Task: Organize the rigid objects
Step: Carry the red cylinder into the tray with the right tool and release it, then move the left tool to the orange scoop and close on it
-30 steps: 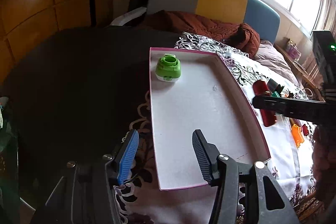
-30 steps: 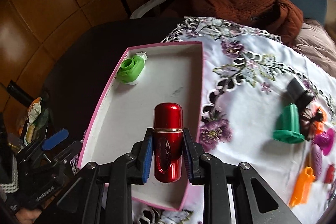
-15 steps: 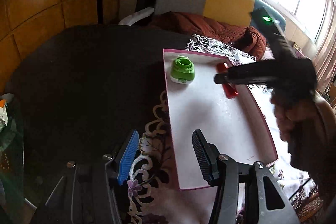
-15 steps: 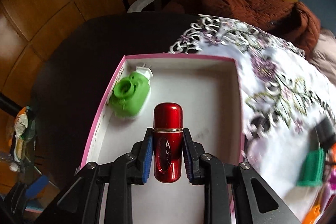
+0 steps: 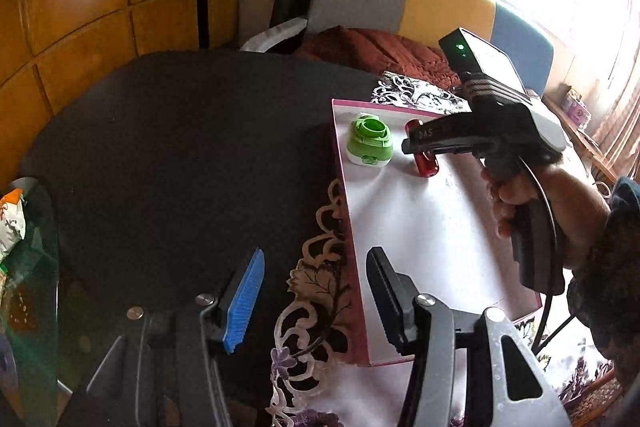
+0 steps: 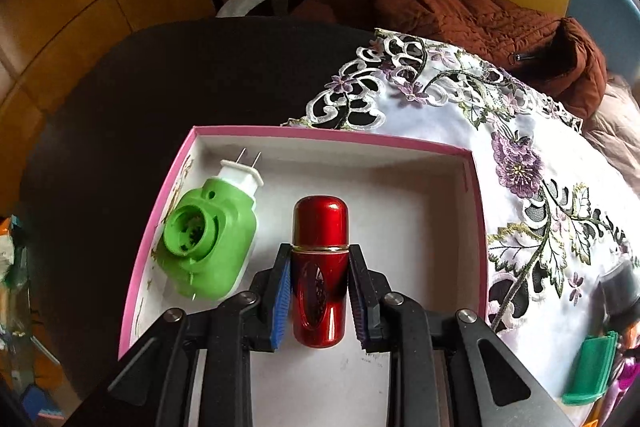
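Note:
A pink-rimmed white tray (image 6: pixel 328 135) (image 5: pixel 352 259) lies on the table. A green plug-in device (image 6: pixel 208 243) (image 5: pixel 369 143) lies in its far left corner. My right gripper (image 6: pixel 320 263) (image 5: pixel 412 147) is low inside the tray beside the green device, with a red capsule-shaped bottle (image 6: pixel 319 267) (image 5: pixel 425 165) between its pads. The jaws look slightly spread, with thin gaps beside the bottle. My left gripper (image 5: pixel 316 279) is open and empty above the tray's near left edge.
A white embroidered cloth (image 6: pixel 520 163) covers the right of the dark round table (image 5: pixel 180 147). A green piece (image 6: pixel 592 371) and other small items lie at the right on the cloth. A brown jacket (image 6: pixel 460 7) lies on the chair behind.
My right gripper carried the red bottle forward and down into the tray's far end beside the green device. Its jaws have spread a little. My left gripper stayed open and drifted left.

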Demonstrator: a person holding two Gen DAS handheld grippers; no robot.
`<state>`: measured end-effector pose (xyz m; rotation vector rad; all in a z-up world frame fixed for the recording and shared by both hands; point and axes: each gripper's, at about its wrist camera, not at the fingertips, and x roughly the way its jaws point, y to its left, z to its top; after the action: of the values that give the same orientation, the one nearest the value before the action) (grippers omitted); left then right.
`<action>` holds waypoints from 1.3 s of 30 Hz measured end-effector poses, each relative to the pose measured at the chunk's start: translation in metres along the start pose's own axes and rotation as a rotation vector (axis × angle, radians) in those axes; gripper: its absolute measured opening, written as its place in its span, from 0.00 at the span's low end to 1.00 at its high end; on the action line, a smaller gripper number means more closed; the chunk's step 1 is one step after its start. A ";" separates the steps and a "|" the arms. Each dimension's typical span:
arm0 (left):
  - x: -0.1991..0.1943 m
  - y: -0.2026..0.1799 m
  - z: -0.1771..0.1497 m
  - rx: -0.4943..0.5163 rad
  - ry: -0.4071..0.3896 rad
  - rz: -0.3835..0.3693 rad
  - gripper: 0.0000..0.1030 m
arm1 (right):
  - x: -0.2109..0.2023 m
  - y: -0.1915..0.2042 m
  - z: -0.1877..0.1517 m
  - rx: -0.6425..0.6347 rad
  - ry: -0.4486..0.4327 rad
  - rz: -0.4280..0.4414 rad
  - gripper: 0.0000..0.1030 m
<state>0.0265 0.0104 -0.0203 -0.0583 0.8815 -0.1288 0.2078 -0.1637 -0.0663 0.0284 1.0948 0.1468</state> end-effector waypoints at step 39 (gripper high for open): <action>-0.010 -0.040 -0.008 0.080 0.012 -0.085 0.52 | -0.133 -0.084 -0.089 0.100 -0.251 0.003 0.69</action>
<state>0.0111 -0.0275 -0.0137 -0.0204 0.8856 -0.2440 0.0778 -0.2687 0.0029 0.1346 0.8509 0.0878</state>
